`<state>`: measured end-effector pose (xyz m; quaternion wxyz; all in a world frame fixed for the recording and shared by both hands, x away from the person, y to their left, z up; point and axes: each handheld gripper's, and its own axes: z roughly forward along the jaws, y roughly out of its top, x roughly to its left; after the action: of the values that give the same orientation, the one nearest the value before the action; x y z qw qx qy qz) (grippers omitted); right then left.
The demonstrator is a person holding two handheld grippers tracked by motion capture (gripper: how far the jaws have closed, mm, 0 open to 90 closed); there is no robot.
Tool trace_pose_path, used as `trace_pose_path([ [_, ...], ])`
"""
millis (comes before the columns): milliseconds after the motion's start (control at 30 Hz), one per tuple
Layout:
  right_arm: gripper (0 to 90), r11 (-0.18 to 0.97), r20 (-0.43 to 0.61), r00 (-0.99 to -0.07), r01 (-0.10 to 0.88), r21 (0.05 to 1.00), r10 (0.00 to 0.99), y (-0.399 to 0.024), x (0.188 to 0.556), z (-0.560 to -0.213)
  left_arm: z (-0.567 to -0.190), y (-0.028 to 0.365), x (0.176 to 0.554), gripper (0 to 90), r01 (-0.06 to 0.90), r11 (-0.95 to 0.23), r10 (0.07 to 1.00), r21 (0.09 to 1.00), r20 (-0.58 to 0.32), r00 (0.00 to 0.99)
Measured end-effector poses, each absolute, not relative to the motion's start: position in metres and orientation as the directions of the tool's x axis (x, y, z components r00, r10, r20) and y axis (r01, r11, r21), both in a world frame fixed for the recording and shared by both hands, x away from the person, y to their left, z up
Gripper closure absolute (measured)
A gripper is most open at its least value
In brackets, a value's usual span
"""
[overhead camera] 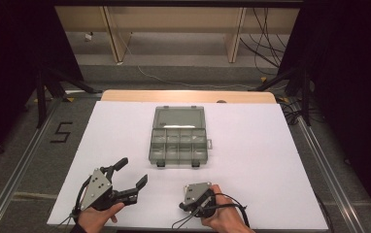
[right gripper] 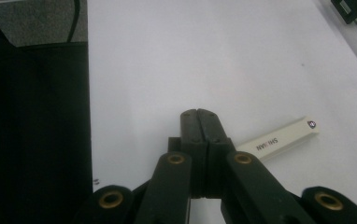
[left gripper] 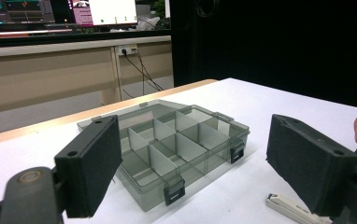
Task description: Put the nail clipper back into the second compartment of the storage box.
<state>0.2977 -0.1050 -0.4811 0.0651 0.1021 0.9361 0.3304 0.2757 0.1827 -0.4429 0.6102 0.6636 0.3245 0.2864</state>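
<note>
My right gripper (right gripper: pixel 199 114) is closed, its jaws meeting over the near end of a small white stapler (right gripper: pixel 279 140) (grip unconfirmed). Judged light, rigid and slick; take it across its narrow sides, mid-length. My left gripper (left gripper: pixel 190 154) stands wide open, empty, facing the open compartment box (overhead camera: pixel 177 136).

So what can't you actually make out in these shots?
- White stapler-like bar: near end hidden behind the shut right gripper in the right gripper view; whether it is gripped cannot be told.
- Same bar: cut off by the bottom edge in the left gripper view.
- Organiser box: compartment contents too small to tell in the high view.
- Left gripper: open, holding nothing.
</note>
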Motion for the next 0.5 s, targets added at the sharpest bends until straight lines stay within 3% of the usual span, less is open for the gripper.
trace_pose_path([
  [500, 90.0, 0.786, -0.092, -0.954, 0.177, 0.592, 0.285, -0.123, 0.306, -0.477, -0.442, 0.183, 0.275, 17.4, 0.079, -0.037, 0.782, 0.996, -0.021, 0.623],
])
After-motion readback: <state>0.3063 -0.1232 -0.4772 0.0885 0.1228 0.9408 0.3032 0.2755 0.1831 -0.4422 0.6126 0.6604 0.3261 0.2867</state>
